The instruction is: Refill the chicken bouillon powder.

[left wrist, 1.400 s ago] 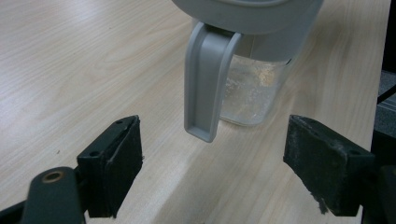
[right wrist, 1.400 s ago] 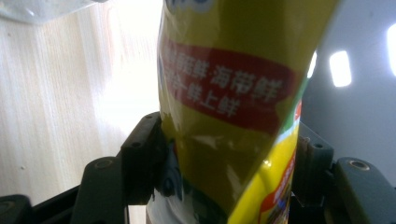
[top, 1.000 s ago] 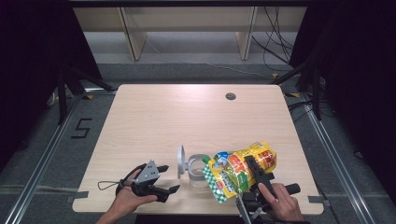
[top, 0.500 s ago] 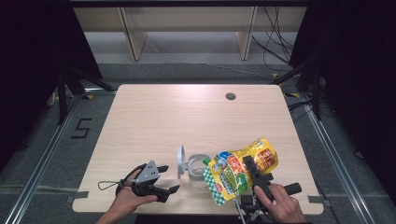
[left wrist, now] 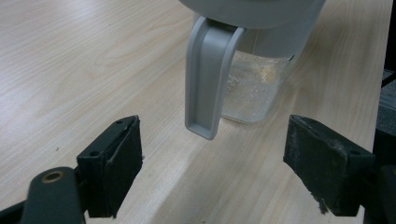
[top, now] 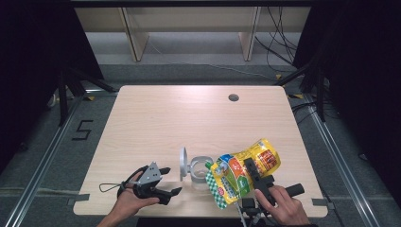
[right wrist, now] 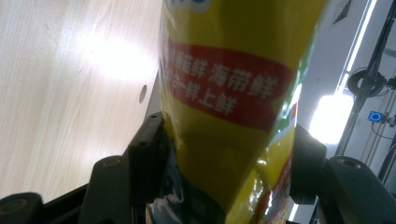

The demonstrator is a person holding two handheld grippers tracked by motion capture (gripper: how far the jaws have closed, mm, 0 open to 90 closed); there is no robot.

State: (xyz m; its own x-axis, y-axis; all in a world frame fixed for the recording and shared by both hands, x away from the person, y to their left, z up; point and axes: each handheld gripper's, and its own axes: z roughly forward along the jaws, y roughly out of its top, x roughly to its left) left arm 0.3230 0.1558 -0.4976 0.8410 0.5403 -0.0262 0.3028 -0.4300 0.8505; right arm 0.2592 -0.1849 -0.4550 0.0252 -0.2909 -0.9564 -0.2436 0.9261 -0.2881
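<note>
The yellow pouch (top: pixel 243 172) sits near the table's (top: pixel 198 118) front edge at five o'clock, pinched by the right gripper (top: pixel 253 171); its lower end is cut off in the right gripper view. At its nine o'clock stands a grey-lidded jar (top: pixel 198 169), partly covered by the pouch. The left gripper (top: pixel 168 180), jaws spread, rests beyond it. The far tabletop lies open.
</note>
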